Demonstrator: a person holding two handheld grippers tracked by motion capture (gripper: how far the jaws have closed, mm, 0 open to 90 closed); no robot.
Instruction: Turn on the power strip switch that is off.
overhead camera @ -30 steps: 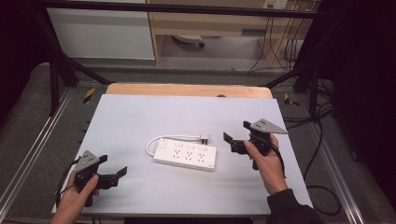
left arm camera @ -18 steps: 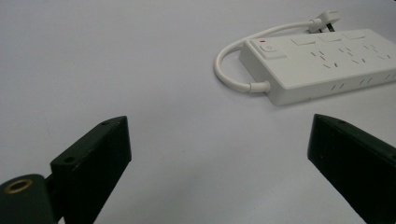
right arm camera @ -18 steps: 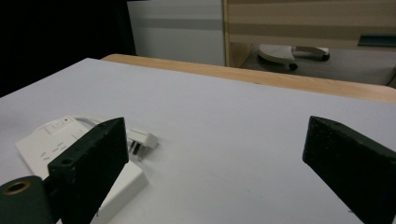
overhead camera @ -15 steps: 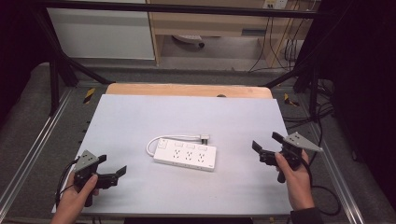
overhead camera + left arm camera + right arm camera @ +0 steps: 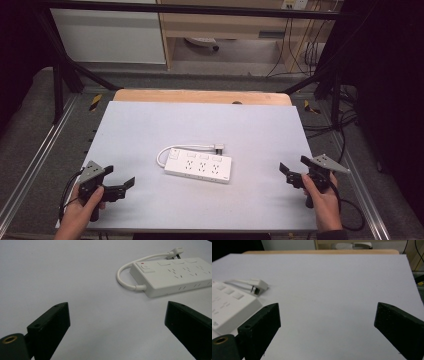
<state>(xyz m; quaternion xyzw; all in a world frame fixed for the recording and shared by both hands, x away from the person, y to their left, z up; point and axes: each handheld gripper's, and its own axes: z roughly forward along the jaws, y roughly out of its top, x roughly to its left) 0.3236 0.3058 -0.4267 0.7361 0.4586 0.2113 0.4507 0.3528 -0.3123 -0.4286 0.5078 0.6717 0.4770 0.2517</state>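
I have the worktop (image 5: 150,125) in front of me, a broad rectangle with a smooth, matte, pale grey-white surface and a strip of light wood along its far edge. Near its middle lies the power strip (image 5: 198,168), a long, flat white plastic block with rounded corners, set slightly askew; its top carries a rocker switch with a small red mark at one end, a row of square buttons and rows of socket slots. From the switch end a short, thick white cable (image 5: 127,267) curves out in a loop and runs along the far side of the strip to an angled white plug (image 5: 218,148) that lies flat on the worktop just beside the strip. My left gripper (image 5: 121,186) sits near the front left corner, well apart from the strip, its two blocky matte black jaws spread wide with nothing between them; a grey three-cornered plate tops it and a dark cable trails from it. My right gripper (image 5: 292,171) is at the front right, near the worktop's edge, also well apart from the strip, its black wedge-shaped jaws likewise standing wide and empty over bare surface.
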